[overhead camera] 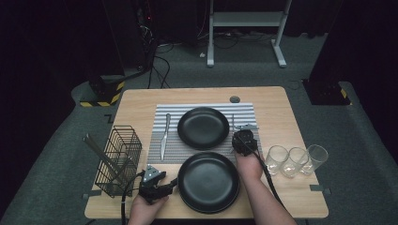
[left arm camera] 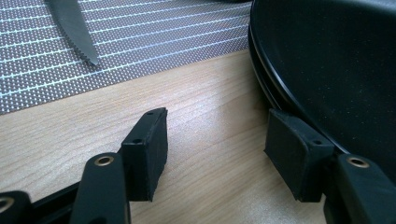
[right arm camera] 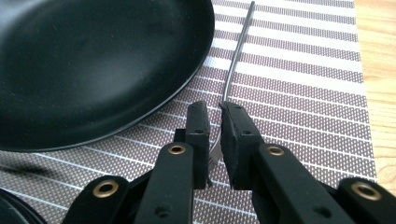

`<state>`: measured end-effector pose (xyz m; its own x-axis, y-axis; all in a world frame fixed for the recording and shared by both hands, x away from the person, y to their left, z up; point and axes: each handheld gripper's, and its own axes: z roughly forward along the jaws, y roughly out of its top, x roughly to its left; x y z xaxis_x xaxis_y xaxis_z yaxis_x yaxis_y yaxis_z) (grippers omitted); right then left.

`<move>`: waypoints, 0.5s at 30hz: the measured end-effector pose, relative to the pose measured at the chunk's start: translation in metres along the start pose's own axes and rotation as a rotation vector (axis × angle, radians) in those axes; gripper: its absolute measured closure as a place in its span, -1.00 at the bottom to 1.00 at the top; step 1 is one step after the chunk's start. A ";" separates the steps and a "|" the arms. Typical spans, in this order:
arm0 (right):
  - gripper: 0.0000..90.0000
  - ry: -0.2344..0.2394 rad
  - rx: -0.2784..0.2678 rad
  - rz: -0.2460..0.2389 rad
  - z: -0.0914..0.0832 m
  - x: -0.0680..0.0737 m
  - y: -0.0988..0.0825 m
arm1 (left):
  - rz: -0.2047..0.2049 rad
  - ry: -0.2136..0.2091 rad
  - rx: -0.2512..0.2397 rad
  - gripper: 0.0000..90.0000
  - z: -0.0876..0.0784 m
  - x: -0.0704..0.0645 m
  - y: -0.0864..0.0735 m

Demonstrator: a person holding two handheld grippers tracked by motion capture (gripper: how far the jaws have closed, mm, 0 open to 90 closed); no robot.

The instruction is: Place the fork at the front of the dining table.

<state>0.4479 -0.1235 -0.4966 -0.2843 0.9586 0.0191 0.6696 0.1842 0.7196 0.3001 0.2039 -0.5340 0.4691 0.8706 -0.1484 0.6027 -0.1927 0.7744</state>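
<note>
**Fork pinched beside the far plate**

On the striped mat (overhead camera: 202, 131), seen from the high view, the right gripper (overhead camera: 244, 139) sits just right of the far plate (overhead camera: 203, 127), over the fork (overhead camera: 232, 121). The left gripper (overhead camera: 157, 185) rests at the left rim of the near plate (overhead camera: 208, 182). A knife (overhead camera: 164, 136) lies left of the far plate, a wire rack (overhead camera: 118, 160) stands at the table's (overhead camera: 281, 112) left edge, and three glasses (overhead camera: 294, 160) stand to the right.

In the left gripper view, the jaws stand open and hold nothing; one pad (left arm camera: 297, 156) sits against the plate's (left arm camera: 336, 70) rim.

In the right gripper view, the jaws are closed on the fork (right arm camera: 236, 56) near its tines, the handle running away along the mat (right arm camera: 303, 93). The fork looks thin, stiff, light and slick, so I judge it may pivot in so narrow a grip; the neck seems a fair hold. The plate (right arm camera: 93, 60) lies close on the left and could be knocked.
</note>
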 end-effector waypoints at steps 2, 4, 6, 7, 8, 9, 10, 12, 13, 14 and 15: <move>0.81 -0.007 0.008 -0.002 0.002 0.000 -0.001 | -0.002 -0.001 0.000 -0.13 0.000 0.000 0.000; 0.81 -0.018 0.010 0.003 0.005 -0.001 -0.002 | -0.001 0.000 -0.001 -0.13 0.000 0.000 0.000; 0.81 -0.021 0.014 0.006 0.006 -0.002 -0.003 | -0.001 0.000 -0.001 -0.13 0.000 0.000 0.000; 0.81 -0.026 0.014 0.003 0.007 -0.002 -0.003 | -0.002 -0.003 -0.001 -0.13 0.000 0.000 0.000; 0.81 -0.028 0.014 0.002 0.007 -0.002 -0.003 | -0.003 -0.003 -0.001 -0.13 0.000 0.000 0.000; 0.81 -0.031 0.014 0.002 0.007 -0.002 -0.003 | -0.001 -0.002 -0.001 -0.13 0.000 0.000 0.000; 0.81 -0.031 0.014 0.002 0.007 -0.002 -0.003 | -0.001 -0.002 -0.001 -0.13 0.000 0.000 0.000; 0.79 -0.037 0.014 -0.001 0.007 -0.003 -0.004 | -0.002 -0.003 -0.001 -0.13 0.000 0.000 0.000; 0.78 -0.038 0.014 0.001 0.007 -0.003 -0.004 | -0.001 -0.004 0.000 -0.13 0.000 0.000 0.000; 0.77 -0.039 0.016 0.003 0.007 -0.004 -0.004 | -0.002 -0.005 -0.001 -0.13 0.000 0.000 0.000; 0.77 -0.039 0.016 0.003 0.007 -0.004 -0.004 | -0.002 -0.005 -0.001 -0.13 0.000 0.000 0.000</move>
<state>0.4513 -0.1263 -0.5045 -0.2554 0.9668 -0.0065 0.6812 0.1847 0.7084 0.3001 0.2042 -0.5340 0.4708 0.8689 -0.1529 0.6030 -0.1904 0.7747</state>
